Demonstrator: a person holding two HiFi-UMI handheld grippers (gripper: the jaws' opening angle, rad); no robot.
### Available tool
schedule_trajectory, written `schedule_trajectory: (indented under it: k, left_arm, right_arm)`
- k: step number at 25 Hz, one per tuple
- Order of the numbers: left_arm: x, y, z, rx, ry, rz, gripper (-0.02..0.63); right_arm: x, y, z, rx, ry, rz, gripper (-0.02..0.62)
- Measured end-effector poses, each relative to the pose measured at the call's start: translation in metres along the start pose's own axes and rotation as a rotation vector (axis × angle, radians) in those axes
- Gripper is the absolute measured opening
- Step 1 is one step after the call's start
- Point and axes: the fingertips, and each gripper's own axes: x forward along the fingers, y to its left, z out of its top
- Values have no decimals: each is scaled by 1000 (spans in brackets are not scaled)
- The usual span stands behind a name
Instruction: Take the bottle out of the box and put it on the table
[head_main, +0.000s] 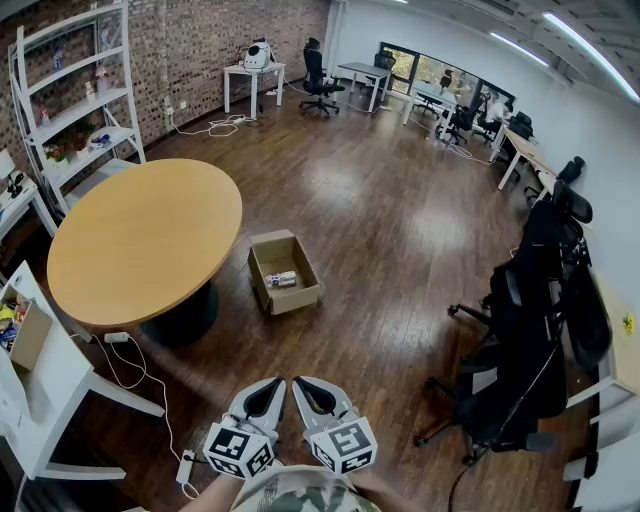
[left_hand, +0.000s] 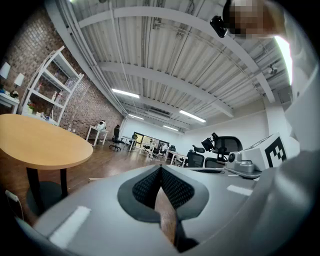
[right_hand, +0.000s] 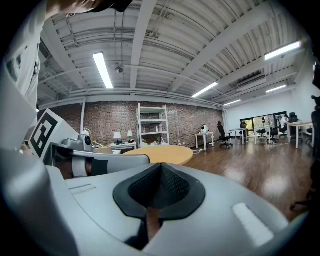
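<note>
Left claw (head_main: 275, 384) and right claw (head_main: 300, 384) closed, empty, side by side, roughly level, well short of box (head_main: 262, 278)

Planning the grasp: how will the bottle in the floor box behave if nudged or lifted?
The bottle lies on its side in the open cardboard box, so a nudge would probably roll it toward a wall. It looks small and pale, likely light plastic, possibly slick. Stood on the round table, it might tip; its base is too small to judge.
</note>
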Motion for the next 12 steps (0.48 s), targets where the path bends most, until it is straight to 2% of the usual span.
schedule_trajectory:
  k: [5,12]
  left_arm:
    - [-6,21,5,-4,6,-4,-2]
    - [3,40,9,-7,2,13,-2]
  right_arm:
    - [15,10,5,-10,1,-9,0]
    - [37,-1,11,-11,-8,-7,0]
